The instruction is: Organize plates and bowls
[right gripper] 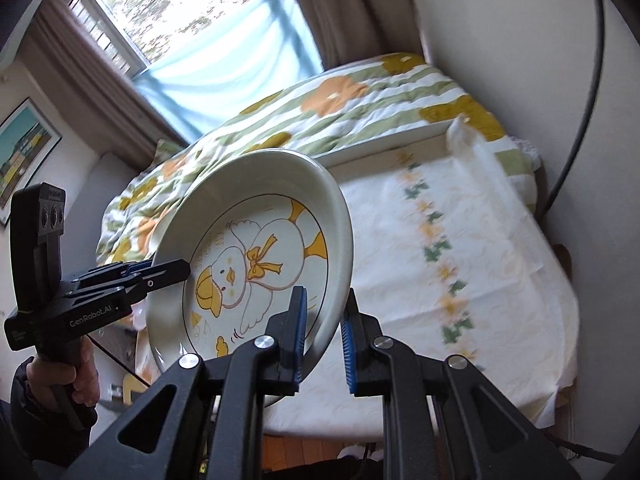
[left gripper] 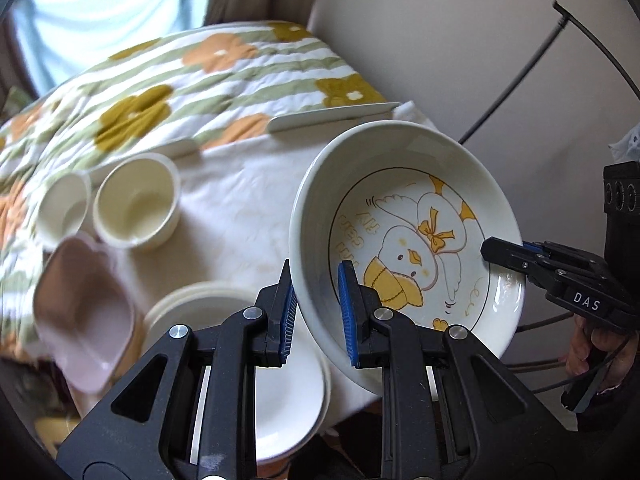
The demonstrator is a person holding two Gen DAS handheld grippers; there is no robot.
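Duck plate hung tilted in air above table, well clear of plate stack. Left gripper and right gripper jaws pinched opposite rims. Uneven pull, tilt grew: plate could slip, drop, break on stack.

pink bowl blurred; white plates partly hidden by left gripper.

Table, covered by a white cloth with a floral band. On it: two cream cups side by side; one pink heart-shaped bowl just beside them; one stack of white plates at the near edge. Flowered quilt behind.
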